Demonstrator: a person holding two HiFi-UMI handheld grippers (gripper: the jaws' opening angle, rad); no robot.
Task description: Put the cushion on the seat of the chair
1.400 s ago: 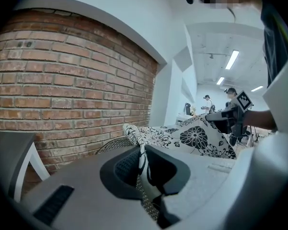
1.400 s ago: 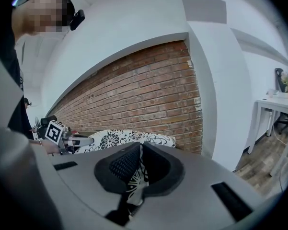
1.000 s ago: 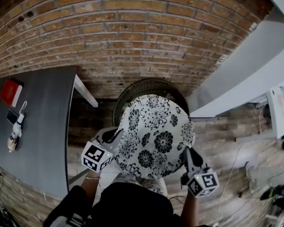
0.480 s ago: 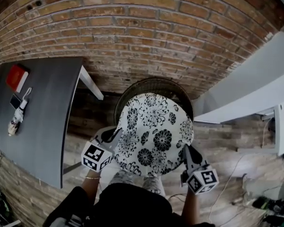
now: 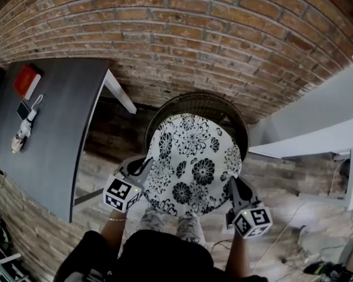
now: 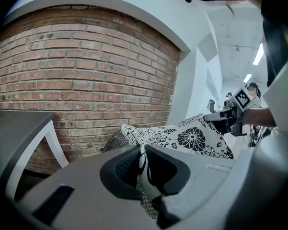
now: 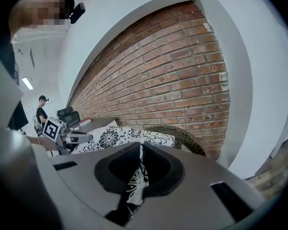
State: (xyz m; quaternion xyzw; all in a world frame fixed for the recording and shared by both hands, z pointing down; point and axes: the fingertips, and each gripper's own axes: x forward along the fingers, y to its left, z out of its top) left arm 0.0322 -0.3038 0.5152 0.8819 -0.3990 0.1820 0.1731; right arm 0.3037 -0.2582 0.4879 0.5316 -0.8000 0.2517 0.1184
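The left hand-held gripper (image 6: 142, 157) is nearly closed, with a fold from the edge of the 1 round white fabric cushion with black flower print (image 5: 194, 160) pinched between its jaws. The right hand-held gripper (image 7: 141, 153) is also narrow and clamps the cushion's opposite edge. The cushion spans between the 2 hand-held grippers, ahead of their tips, over the 1 round brown woven wicker chair (image 5: 194, 100), whose rim shows past the cushion's far side. I cannot tell whether it touches the seat. Left of the left hand-held gripper stands 1 dark grey counter (image 5: 59, 145).
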